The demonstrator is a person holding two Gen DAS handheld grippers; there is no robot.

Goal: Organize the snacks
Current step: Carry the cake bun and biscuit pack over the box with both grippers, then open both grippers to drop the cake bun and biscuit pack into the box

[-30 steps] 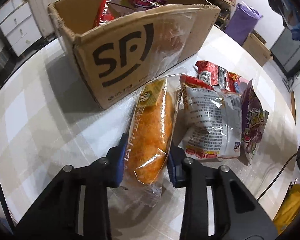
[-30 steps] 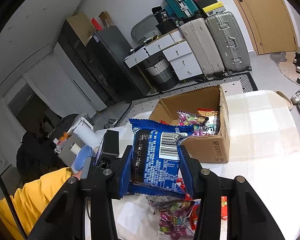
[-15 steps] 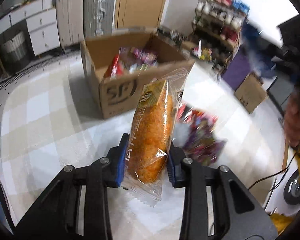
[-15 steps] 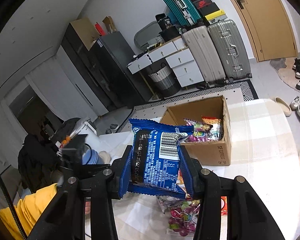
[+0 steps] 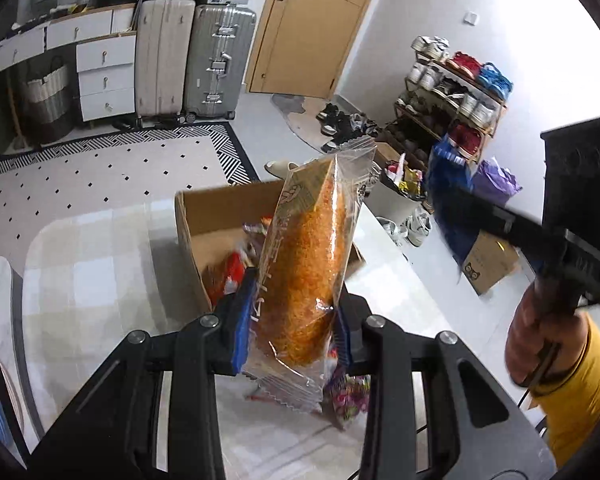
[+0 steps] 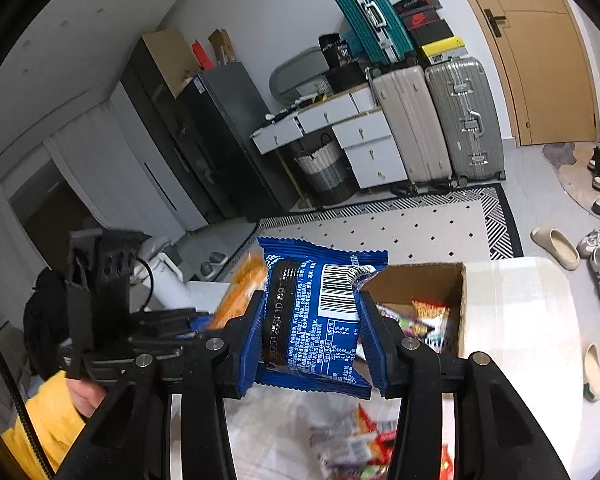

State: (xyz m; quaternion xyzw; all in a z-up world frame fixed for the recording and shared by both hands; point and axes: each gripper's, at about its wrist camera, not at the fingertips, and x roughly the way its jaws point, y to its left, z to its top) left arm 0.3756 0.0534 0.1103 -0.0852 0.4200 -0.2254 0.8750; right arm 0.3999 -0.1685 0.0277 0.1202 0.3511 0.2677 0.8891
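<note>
My left gripper [image 5: 289, 326] is shut on a long orange bread snack in a clear wrapper [image 5: 306, 264], held in the air above the near side of the open cardboard box [image 5: 203, 212]. The box holds several snack packets [image 5: 229, 272]. My right gripper [image 6: 312, 340] is shut on a blue snack packet [image 6: 316, 316] with a barcode, also held above the table with the cardboard box [image 6: 420, 280] behind it. The left gripper and the orange snack [image 6: 239, 296] show at the left of the right wrist view. The right gripper [image 5: 572, 248] shows at the right of the left wrist view.
Loose snack packets lie on the checked table below both grippers [image 6: 356, 448] [image 5: 348, 396]. The table's edge curves round to the right [image 6: 572, 320]. Suitcases [image 5: 195, 60], drawers, a shoe rack [image 5: 452, 92] and a door stand beyond on the floor.
My left gripper has lifted the orange snack off the table and risen above the box. My right gripper, still holding the blue packet, has moved nearer the box.
</note>
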